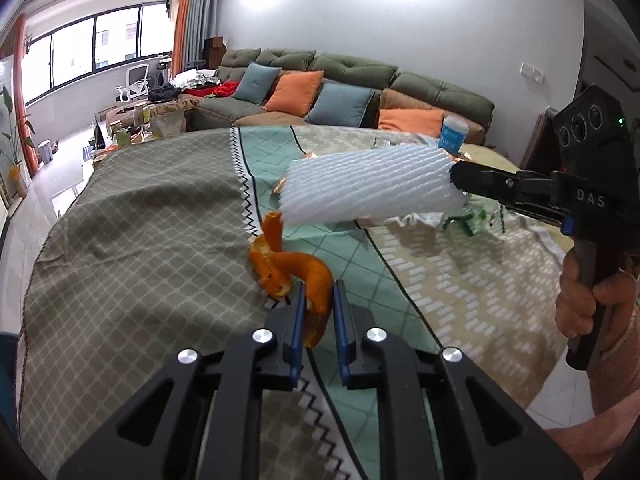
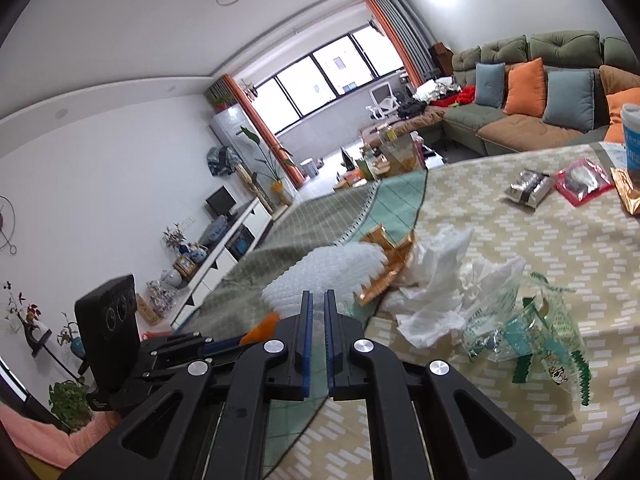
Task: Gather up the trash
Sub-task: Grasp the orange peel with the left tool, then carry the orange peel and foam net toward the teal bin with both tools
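A curled strip of orange peel (image 1: 296,268) lies on the cloth-covered table (image 1: 140,220), and my left gripper (image 1: 318,286) is shut on its near end, the blue pads on either side of it. My right gripper (image 1: 454,176) comes in from the right, held by a person's hand (image 1: 580,300), and is shut on a white foam net sleeve (image 1: 368,188) that hangs above the table. In the right wrist view, that sleeve (image 2: 328,272) sticks out ahead of the right gripper (image 2: 319,293). The peel (image 2: 264,326) shows low on the left there.
A crumpled white tissue (image 2: 436,288), a clear wrapper with green print (image 2: 528,336) and a copper foil wrapper (image 2: 384,264) lie close by. Farther off are a silver packet (image 2: 528,188), a red packet (image 2: 584,180) and a blue-and-white cup (image 1: 454,132). A green sofa (image 1: 360,80) stands behind the table.
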`<state>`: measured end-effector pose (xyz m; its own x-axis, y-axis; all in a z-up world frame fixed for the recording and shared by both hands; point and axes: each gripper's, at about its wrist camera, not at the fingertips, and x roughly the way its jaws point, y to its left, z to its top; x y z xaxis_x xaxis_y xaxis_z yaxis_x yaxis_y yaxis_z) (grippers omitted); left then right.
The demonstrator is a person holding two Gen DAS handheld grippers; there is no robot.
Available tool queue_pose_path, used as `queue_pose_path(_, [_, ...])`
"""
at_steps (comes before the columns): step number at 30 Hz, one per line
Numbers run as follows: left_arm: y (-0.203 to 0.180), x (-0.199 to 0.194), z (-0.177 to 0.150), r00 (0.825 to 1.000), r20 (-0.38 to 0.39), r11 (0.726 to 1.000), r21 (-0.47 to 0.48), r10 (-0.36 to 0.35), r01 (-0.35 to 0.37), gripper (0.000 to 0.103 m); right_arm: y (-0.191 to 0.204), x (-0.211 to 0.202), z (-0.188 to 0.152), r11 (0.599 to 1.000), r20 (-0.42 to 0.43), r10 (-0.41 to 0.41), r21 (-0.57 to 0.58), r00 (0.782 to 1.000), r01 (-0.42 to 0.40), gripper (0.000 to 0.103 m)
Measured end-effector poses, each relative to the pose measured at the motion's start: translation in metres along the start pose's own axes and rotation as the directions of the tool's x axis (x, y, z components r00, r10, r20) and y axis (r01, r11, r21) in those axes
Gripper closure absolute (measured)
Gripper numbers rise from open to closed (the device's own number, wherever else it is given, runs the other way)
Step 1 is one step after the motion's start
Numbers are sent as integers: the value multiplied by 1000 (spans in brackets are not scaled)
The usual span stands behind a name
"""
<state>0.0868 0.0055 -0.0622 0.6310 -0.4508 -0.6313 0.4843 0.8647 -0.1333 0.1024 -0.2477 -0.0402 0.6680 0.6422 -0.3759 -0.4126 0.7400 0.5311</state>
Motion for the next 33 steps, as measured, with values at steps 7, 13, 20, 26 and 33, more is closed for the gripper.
queue_pose_path(7, [13,-35,-9,998,52,998,-60,23,-20,89,19,1,7,998,2,51,-30,999,-51,97])
queue_pose_path(13, [31,-64,-18,993,85,992,-106,81,-72,89,41,21,7,992,-40,107,-61,993,-109,97])
queue_pose_path(20, [63,-95,-34,976,112,966,-202,184,-159,89,71,59,2,978,-116,179,-91,977,-189,97])
queue_pose_path(26, [90,-119,-47,957,117,937,-266,265,-227,89,103,98,1,957,-184,230,-133,956,-256,97])
queue_pose_path(33, [119,-146,-60,927,125,899,-320,354,-300,89,134,130,1,938,-230,261,-169,937,-303,97])
